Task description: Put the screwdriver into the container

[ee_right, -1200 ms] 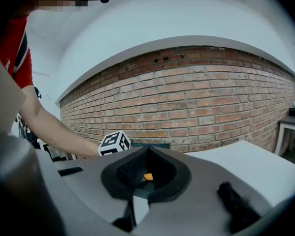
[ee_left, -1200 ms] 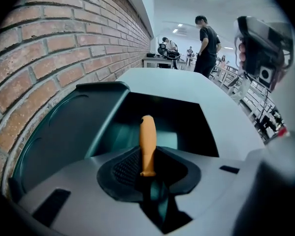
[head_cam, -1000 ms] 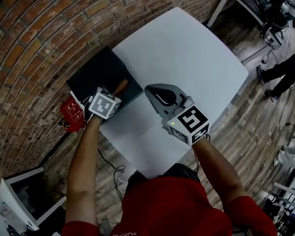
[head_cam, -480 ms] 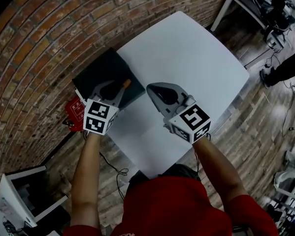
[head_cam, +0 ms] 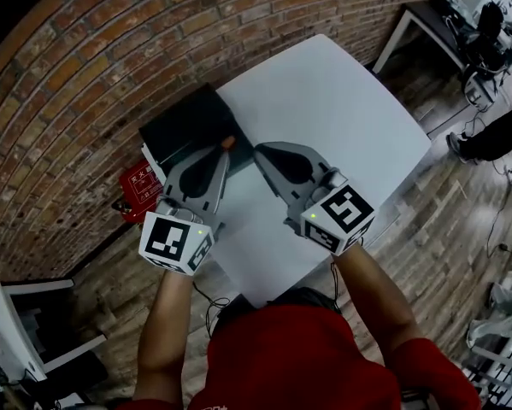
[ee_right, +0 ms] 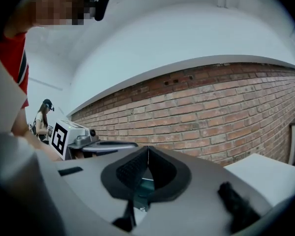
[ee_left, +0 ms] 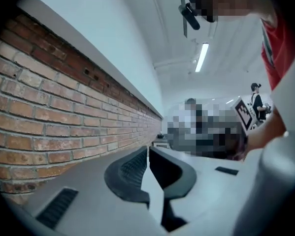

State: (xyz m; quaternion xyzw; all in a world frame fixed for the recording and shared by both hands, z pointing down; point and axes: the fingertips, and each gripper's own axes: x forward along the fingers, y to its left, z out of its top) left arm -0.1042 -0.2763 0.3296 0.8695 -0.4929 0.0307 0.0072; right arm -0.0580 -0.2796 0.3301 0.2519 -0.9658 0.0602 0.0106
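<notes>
Two hand-held grippers hover side by side over the white worktop (head_cam: 341, 92), neither carrying anything.
The left hand-held gripper (head_cam: 224, 150) is closing its jaws with nothing between them, and the tips all but meet. The right hand-held gripper (head_cam: 257, 150) has its jaws pressed together, also on nothing. Only an orange end of the screwdriver (head_cam: 228, 142) shows, at the near edge of the black container (head_cam: 187, 118), just beyond the left tips. A red box (head_cam: 140, 186) sits on the floor beside the worktop.
</notes>
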